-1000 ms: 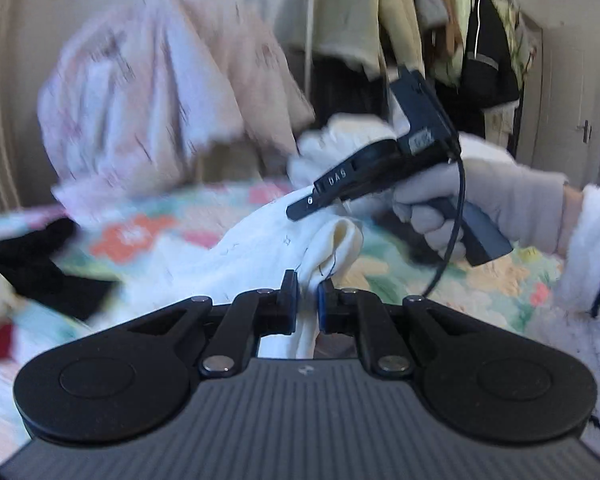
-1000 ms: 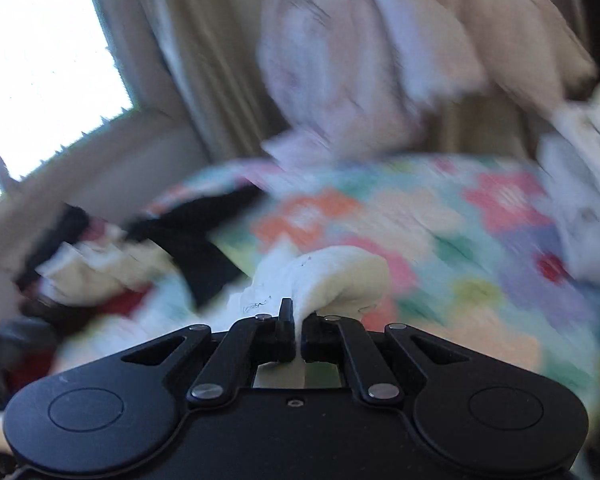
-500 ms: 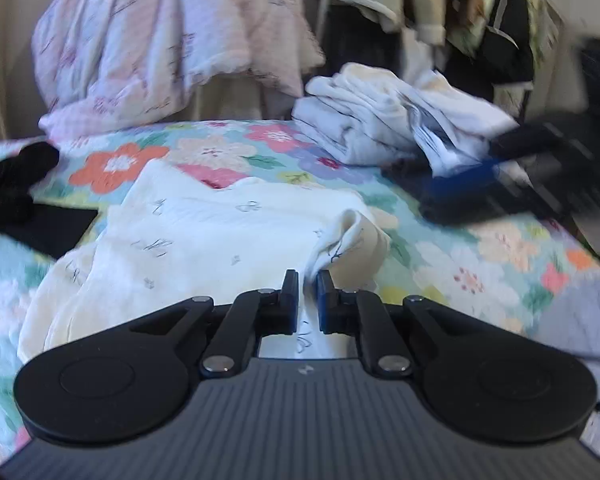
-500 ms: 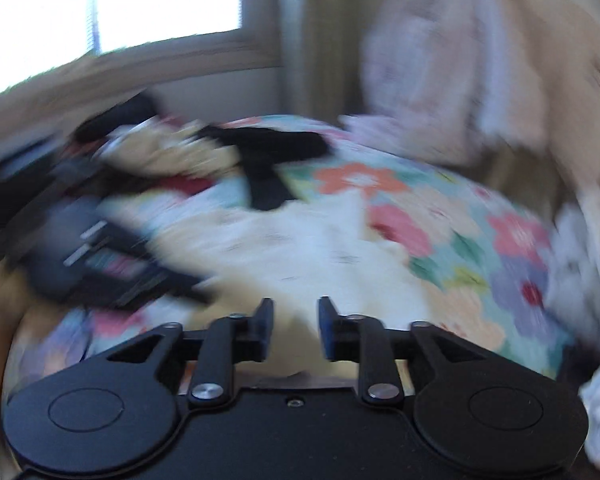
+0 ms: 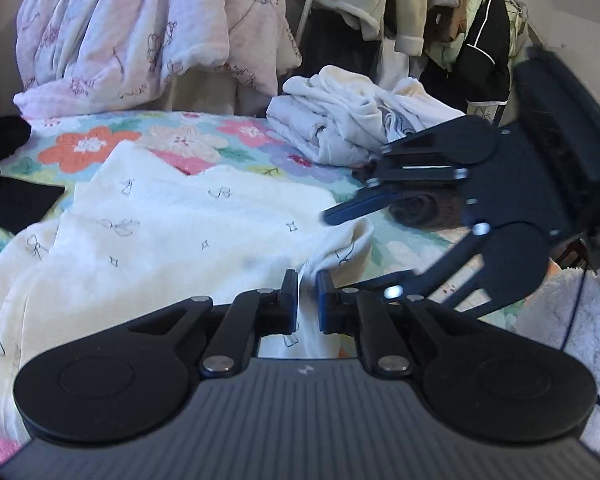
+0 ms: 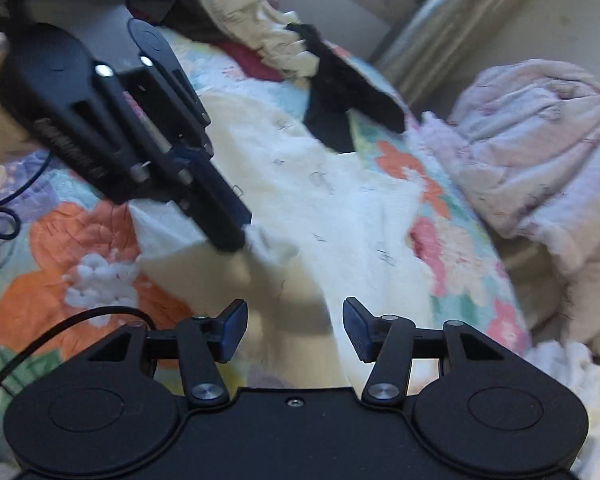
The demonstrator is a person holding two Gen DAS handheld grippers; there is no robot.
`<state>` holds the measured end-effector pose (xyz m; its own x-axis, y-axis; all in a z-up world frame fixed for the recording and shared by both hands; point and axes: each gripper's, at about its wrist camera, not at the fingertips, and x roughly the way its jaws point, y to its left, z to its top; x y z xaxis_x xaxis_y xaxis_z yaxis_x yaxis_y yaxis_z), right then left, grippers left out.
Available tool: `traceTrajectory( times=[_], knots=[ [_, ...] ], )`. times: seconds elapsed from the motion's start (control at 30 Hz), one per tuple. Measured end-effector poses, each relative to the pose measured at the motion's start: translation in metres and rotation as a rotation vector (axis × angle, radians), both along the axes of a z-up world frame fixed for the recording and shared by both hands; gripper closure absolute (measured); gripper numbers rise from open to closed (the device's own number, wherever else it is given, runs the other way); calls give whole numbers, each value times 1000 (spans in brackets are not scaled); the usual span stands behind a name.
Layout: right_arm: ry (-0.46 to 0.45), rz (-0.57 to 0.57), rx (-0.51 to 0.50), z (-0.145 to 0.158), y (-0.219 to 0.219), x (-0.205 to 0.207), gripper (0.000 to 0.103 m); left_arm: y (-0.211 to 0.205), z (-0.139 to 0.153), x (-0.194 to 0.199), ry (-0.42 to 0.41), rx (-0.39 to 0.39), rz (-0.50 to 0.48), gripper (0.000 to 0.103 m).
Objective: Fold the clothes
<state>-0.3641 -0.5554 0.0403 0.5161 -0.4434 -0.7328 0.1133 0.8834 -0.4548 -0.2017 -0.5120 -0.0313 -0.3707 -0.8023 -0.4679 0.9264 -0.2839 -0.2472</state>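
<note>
A cream garment (image 5: 188, 216) printed with small bows lies spread on the floral quilt (image 5: 92, 144). My left gripper (image 5: 307, 292) is shut on a raised fold at the garment's near right corner. In the right wrist view the same gripper (image 6: 230, 236) comes in from the upper left and pinches the cloth (image 6: 340, 208). My right gripper (image 6: 295, 324) hovers over the garment with its jaws opening and nothing pressed between the pads. It also shows in the left wrist view, the right gripper (image 5: 348, 248) standing just right of the held fold.
A pink-and-white blanket heap (image 5: 140, 32) sits at the back of the bed. A pile of white clothes (image 5: 340, 120) lies back right and a black garment (image 5: 4, 184) at the left edge. Clothes hang on a rack (image 5: 440, 20) behind. A fluffy white sleeve (image 5: 572, 320) is at the right.
The right gripper let go of the cream fold, opened, rolled and swung round beside the left gripper. The garment came down flat onto the quilt. The left gripper sank a little, still gripping.
</note>
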Motion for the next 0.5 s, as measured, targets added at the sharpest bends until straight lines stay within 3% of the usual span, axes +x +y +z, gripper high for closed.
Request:
traceTrajectory(
  times=[0.07, 0.1, 0.13, 0.17, 0.23, 0.33, 0.4, 0.5],
  knots=[
    [-27, 16, 66, -2, -4, 7, 57, 8, 5, 4, -52, -5, 42, 91],
    [-47, 14, 111, -2, -7, 9, 84, 12, 8, 7, -106, 2, 92, 81],
    [-106, -25, 181, 1, -16, 5, 95, 16, 10, 10, -183, 17, 158, 71],
    [-167, -66, 244, 4, -25, 1, 94, 20, 10, 14, -250, 25, 216, 55],
    [-329, -191, 297, 11, -44, -16, 98, 28, 8, 27, -281, 30, 283, 52],
    [-578, -370, 419, 17, -71, -48, 99, 34, 14, 40, -266, 30, 296, 52],
    [-646, -446, 436, 18, -78, -61, 98, 37, 22, 38, -286, -5, 278, 46],
    [-678, -483, 445, 17, -80, -71, 98, 48, 28, 30, -315, -52, 270, 34]
  ],
)
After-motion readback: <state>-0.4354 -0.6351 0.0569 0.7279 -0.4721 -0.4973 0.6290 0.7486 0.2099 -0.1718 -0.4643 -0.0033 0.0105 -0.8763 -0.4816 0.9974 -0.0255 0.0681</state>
